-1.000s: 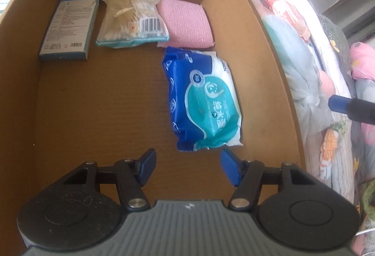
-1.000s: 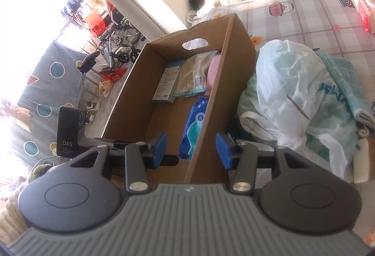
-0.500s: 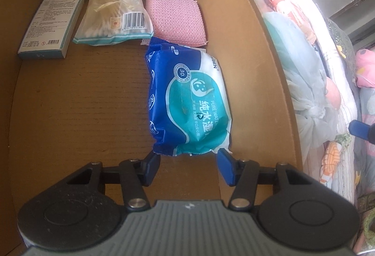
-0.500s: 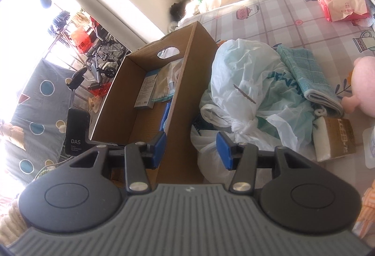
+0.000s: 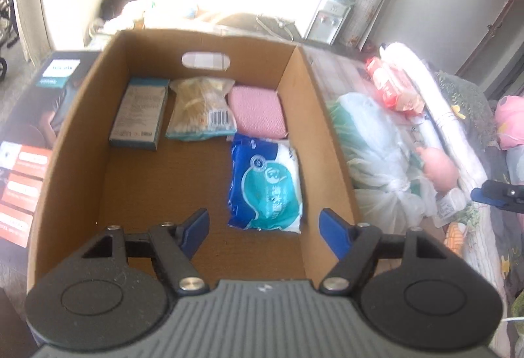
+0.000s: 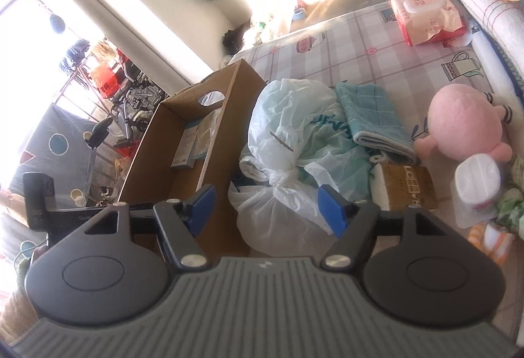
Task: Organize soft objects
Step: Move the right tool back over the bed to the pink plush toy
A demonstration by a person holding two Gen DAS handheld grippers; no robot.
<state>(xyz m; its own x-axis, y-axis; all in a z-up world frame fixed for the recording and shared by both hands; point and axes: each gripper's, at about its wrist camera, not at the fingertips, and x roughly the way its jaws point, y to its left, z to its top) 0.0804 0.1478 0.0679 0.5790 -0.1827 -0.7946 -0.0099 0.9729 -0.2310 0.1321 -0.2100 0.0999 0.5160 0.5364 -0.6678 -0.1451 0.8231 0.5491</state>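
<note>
A bed (image 6: 357,53) with a checked sheet printed with jugs and pots carries nearly everything. On it sits an open cardboard box (image 5: 322,141) with a hand slot in its far wall. Just beside the box's right wall lies a knotted white plastic bag (image 6: 288,135), with a folded teal towel (image 6: 373,119) resting against its far side. A round pink plush toy (image 6: 465,125) lies near the towel, apart from the bag. A red and white pack of wipes (image 6: 425,10) sits farther up the bed, well apart from the box.

Inside the box, a blue and white pack of wet tissues (image 5: 267,187) lies flat on the floor against the right wall. Touching its far end is a pink sponge cloth (image 5: 257,112) in the far right corner. To the left of that lies a clear bag of cotton swabs (image 5: 201,109), then a flat pale blue carton (image 5: 140,114), all three in a row along the far wall.

The left tool (image 5: 263,228) hovers above the near end of the box with its jaws spread, having just been opening; nothing sits between them, and the tissue pack lies apart, beyond the tips. The right tool (image 6: 267,209) hangs over the plastic bag beside the box, its jaws likewise spread after just opening, pinching nothing.
</note>
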